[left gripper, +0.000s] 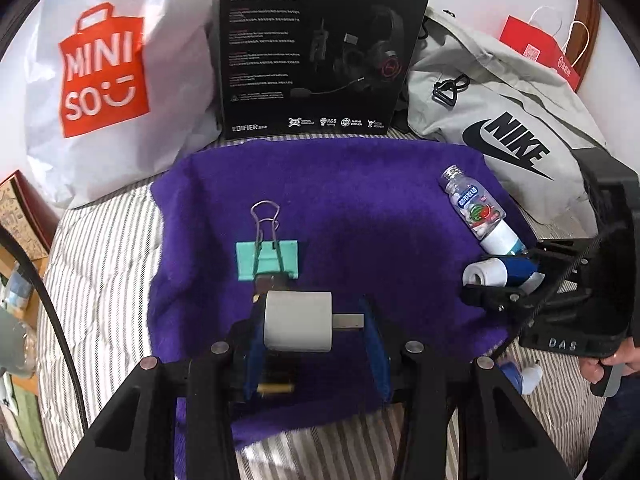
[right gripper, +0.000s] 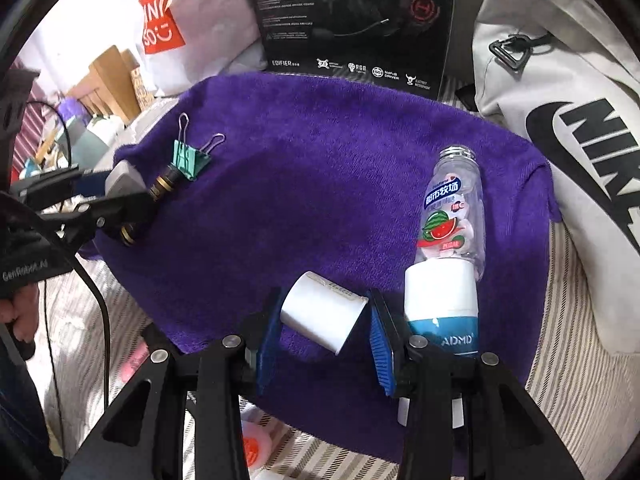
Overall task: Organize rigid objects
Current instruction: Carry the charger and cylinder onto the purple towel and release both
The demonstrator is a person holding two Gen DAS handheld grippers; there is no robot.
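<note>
A purple towel [left gripper: 360,184] [right gripper: 300,140] carries the objects. My left gripper [left gripper: 316,340] [right gripper: 100,200] is shut on a grey adapter block [left gripper: 298,322] [right gripper: 120,178], whose metal plug points at the right pad. A black-and-brass cylinder [left gripper: 276,376] [right gripper: 164,182] lies under it. Just ahead rests a green binder clip [left gripper: 267,258] [right gripper: 190,160]. My right gripper [right gripper: 324,336] [left gripper: 504,280] is shut on a tilted white charger block [right gripper: 324,312] [left gripper: 484,274]. Beside it lie a clear watermelon-label bottle [right gripper: 452,216] [left gripper: 474,208] and a white-and-teal container [right gripper: 442,304] [left gripper: 500,240].
A white Miniso bag [left gripper: 100,80], a black headset box [left gripper: 320,48] and a grey Nike bag [left gripper: 500,120] line the towel's far side. A red paper bag [left gripper: 540,52] stands behind. Striped bedding [left gripper: 100,272] surrounds the towel. A hand [left gripper: 612,364] holds the right gripper.
</note>
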